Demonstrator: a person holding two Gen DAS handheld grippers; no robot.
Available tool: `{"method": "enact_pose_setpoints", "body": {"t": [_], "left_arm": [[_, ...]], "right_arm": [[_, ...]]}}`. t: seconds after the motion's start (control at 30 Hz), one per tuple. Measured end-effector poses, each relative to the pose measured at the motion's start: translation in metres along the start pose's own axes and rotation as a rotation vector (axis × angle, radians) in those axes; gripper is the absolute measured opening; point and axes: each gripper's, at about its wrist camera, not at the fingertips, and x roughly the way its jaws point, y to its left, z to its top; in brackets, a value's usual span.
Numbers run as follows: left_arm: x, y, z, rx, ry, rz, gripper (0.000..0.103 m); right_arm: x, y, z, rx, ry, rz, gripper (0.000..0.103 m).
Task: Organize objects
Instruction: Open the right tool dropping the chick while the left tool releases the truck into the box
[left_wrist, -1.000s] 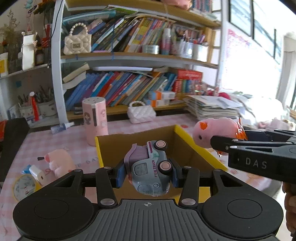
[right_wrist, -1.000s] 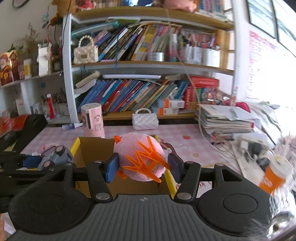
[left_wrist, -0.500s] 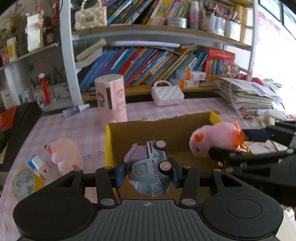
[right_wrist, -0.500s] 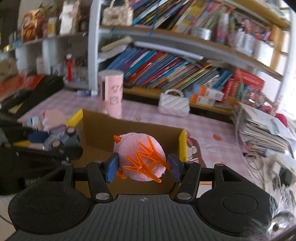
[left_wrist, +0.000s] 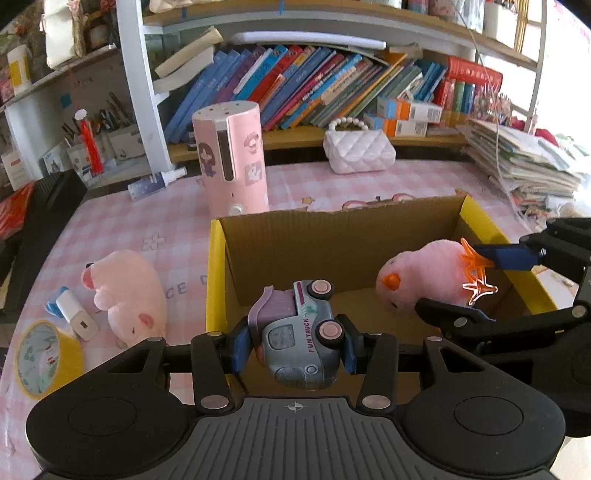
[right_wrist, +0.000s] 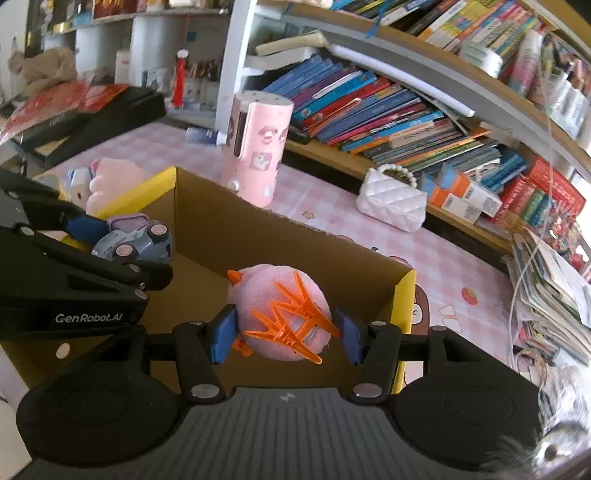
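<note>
My left gripper (left_wrist: 293, 349) clamps the toy truck (left_wrist: 295, 332) and my right gripper (right_wrist: 284, 334) clamps the pink plush chick (right_wrist: 277, 314), both over the open cardboard box (left_wrist: 332, 236), truck at its left.

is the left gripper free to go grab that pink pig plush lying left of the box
Probably not as things stand. The left gripper is shut on the toy truck over the cardboard box. The path to the pink pig plush looks unobstructed, but the truck must be released first.

Pink plush chick (right_wrist: 280, 314), orange feet; grey-blue toy truck (left_wrist: 299, 336); pink-checked tablecloth (left_wrist: 147, 221).
</note>
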Motion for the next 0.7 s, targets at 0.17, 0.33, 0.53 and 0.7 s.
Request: {"method": "enact_pose_setpoints", "body": {"t": [0.17,0.33,0.53,0.7], "left_arm": [[0.003,-0.005,0.0,0.023,0.005,0.013,0.045],[0.006,-0.007,0.0,0.033,0.007,0.019,0.045],[0.007,-0.009,-0.001,0.032,0.008,0.012,0.045],[0.001,-0.009,-0.001,0.027,-0.019,0.004,0.054]], "right_arm": [[0.009,-0.002,-0.001,-0.017,0.031,0.012,0.055],[0.017,0.0,-0.006,-0.033,0.068,0.026,0.055],[0.019,-0.001,-0.01,-0.028,0.08,0.04,0.055],[0.02,-0.002,-0.01,-0.015,0.078,0.038,0.054]]}}
